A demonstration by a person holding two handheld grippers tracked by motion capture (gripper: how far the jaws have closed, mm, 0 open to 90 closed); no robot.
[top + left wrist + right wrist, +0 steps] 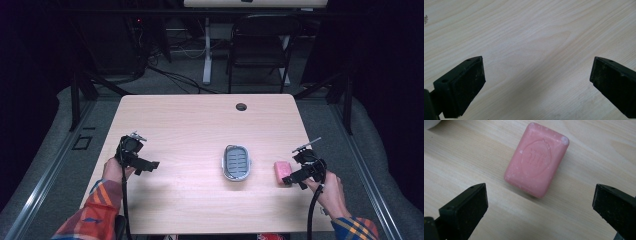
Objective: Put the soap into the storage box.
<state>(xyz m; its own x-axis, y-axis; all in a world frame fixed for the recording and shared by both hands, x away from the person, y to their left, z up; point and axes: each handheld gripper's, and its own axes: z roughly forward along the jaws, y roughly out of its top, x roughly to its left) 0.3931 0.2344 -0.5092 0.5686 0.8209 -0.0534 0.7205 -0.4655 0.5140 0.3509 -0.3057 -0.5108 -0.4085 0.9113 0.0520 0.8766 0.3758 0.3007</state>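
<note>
A pink bar of soap lies flat on the wooden table, right of a grey oval soap dish. My right gripper hovers just at the soap's near right side, open, with the bar lying ahead of its two wide-apart jaws. My left gripper is held over bare table at the left, also open, with nothing between its jaws. The soap dish is empty and ribbed inside.
A round cable hole sits near the table's far edge. A black folding chair and a white desk leg stand on the floor beyond the table. Bare wood lies between the left gripper and the dish.
</note>
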